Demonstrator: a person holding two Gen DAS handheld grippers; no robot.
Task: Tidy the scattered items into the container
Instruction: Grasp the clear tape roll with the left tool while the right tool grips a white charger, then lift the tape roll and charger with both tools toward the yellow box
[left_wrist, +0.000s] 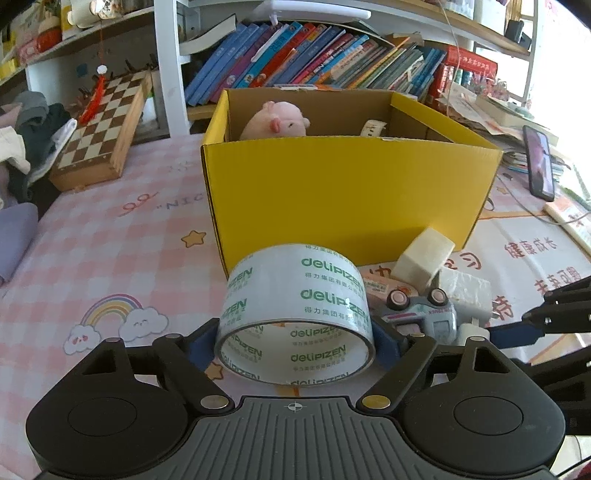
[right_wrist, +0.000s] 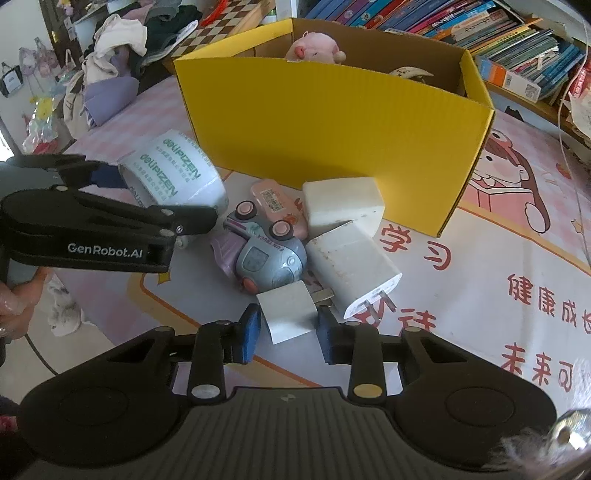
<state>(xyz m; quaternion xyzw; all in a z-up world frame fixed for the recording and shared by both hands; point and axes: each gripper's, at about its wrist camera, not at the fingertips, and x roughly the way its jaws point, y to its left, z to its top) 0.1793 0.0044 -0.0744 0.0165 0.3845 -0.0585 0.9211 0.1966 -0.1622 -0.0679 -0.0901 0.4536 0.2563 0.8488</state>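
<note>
Tape roll (left_wrist: 295, 314) first, nearest the left gripper (left_wrist: 295, 343): lying on its side on the pink mat (left_wrist: 110, 240), just in front of the yellow box (left_wrist: 347, 192), blue pads (left_wrist: 201, 347) standing either side of its curved wall. Cannot tell for sure whether those pads press yet or merely flank. Worth squeezing squarely across the widest part, so the smooth roll does not squirt out, then lifting straight up before moving toward the box.

Right gripper (right_wrist: 286, 332) clamped on a small white plug block (right_wrist: 288, 312), its pads against both flat sides. Good hold on flat faces; best kept level while raised, clearing the larger white charger (right_wrist: 351, 269) touching it and the toy car (right_wrist: 266, 254) just beyond.

Further on: a pink case (right_wrist: 273, 199) partly under the toy car, and a second white charger (right_wrist: 341, 206) leaning near the box wall. All still on the mat, close together, so likely to be nudged by a careless lift.

Beyond them, the box itself, open at the top, with a pink plush pig (left_wrist: 277, 120) and a pale item already inside. High front wall: each load needs carrying well above the rim, then releasing over bare floor of the box beside the pig.
</note>
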